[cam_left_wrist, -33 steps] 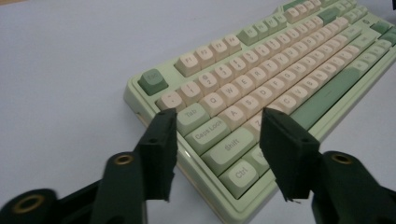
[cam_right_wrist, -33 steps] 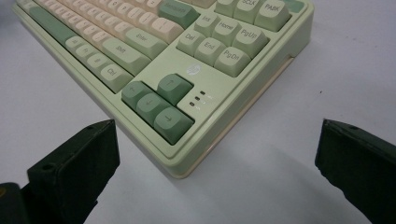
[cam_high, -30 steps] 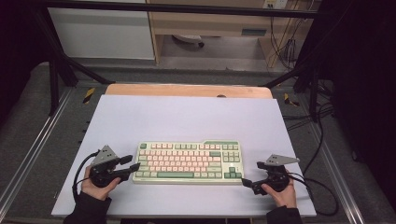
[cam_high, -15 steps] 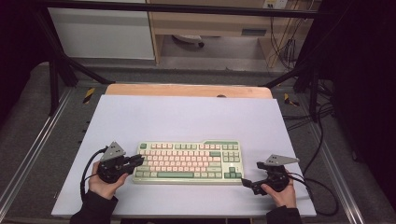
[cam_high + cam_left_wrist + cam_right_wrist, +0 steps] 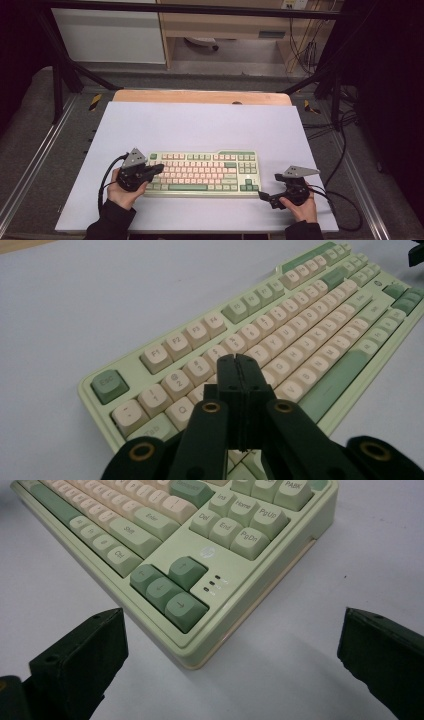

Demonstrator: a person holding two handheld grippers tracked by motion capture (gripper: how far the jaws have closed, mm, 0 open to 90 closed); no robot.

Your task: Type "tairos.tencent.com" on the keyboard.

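A pale green keyboard (image 5: 200,172) with cream and green keys lies near the front of the white table top (image 5: 200,125). My left gripper (image 5: 158,169) reaches over the keyboard's left end, jaws pressed together. In the left gripper view its tips (image 5: 239,360) hover over the number and letter rows of the keyboard (image 5: 310,320); whether they touch a key I cannot tell. My right gripper (image 5: 265,196) lies at the front right corner, open. In the right gripper view its jaws (image 5: 232,627) stand wide on either side of that corner of the keyboard (image 5: 165,525), below the arrow keys (image 5: 170,587).
A wooden strip (image 5: 200,96) runs along the table's far edge. Black frame posts (image 5: 57,75) rise at the back left and back right. Cables (image 5: 345,150) trail off the right side. Bare white surface stretches behind the keyboard.
My left gripper has moved right, from beside the keyboard's left edge to over its left keys. The right gripper and the keyboard have stayed put.
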